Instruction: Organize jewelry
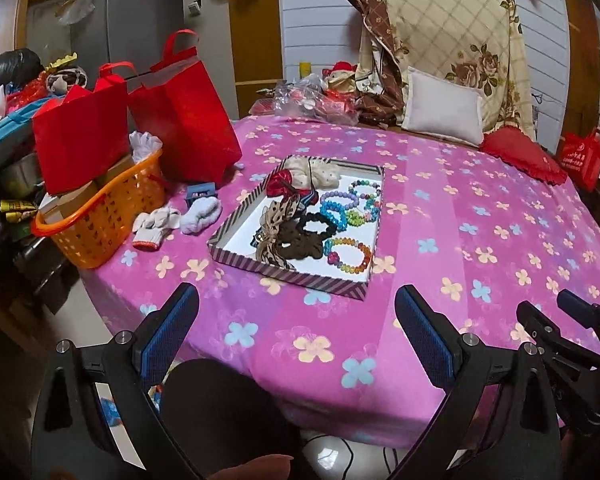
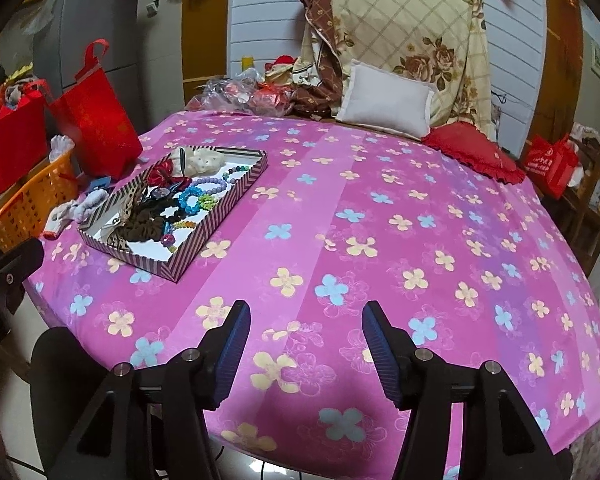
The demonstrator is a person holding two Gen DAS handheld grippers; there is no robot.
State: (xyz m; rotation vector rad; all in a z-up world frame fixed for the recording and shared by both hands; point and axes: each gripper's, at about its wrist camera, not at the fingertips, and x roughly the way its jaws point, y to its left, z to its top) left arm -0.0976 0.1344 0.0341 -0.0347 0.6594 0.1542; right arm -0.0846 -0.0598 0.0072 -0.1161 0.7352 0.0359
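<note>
Far left: orange basket [image 1: 100, 216] and red bags [image 1: 188, 116] at edge of the pink floral cloth [image 1: 440, 208]. Striped tray [image 1: 260, 268] sits left-centre on cloth w/ bead bracelets [image 1: 350, 256] and scrunchies [image 1: 300, 236] inside (items touching, some overlapping). Left gripper [image 1: 296, 312] jaws wide apart, nothing btwn; right gripper [image 2: 306, 328] likewise apart, empty, over bare cloth, well clear of tray.
</note>
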